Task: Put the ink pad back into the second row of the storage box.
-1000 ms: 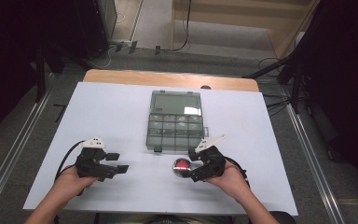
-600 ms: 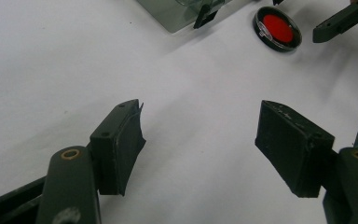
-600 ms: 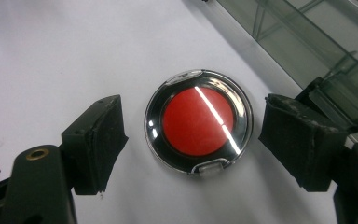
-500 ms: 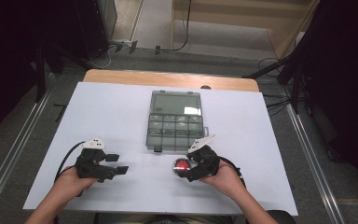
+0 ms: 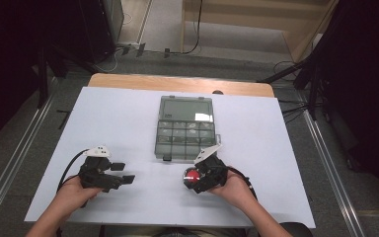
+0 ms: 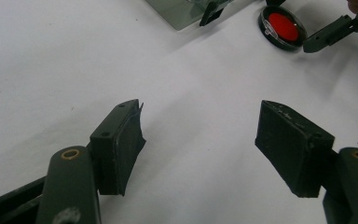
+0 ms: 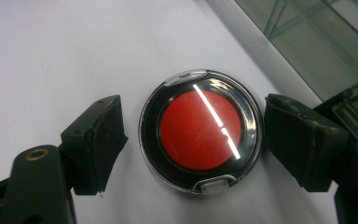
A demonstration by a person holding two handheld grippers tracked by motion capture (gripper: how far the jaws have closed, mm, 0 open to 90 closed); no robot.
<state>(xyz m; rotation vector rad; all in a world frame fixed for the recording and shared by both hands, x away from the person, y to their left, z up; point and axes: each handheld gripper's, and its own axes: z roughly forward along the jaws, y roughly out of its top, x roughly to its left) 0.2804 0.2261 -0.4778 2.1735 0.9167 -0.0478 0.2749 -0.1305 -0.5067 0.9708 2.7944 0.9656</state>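
Compact (image 7: 200,132), round and red-filled, lies flat between the right gripper (image 7: 193,140) jaws, spread just past its rim; left gripper (image 6: 200,144) gapes wide over bare tabletop (image 5: 128,123).

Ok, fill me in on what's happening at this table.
A person sits at a white table with a gripper in each hand. The right gripper is open around a round black case with a red centre, its jaws on either side and not yet closed on it. The left gripper is open over bare table. A clear compartment box lies shut just beyond.
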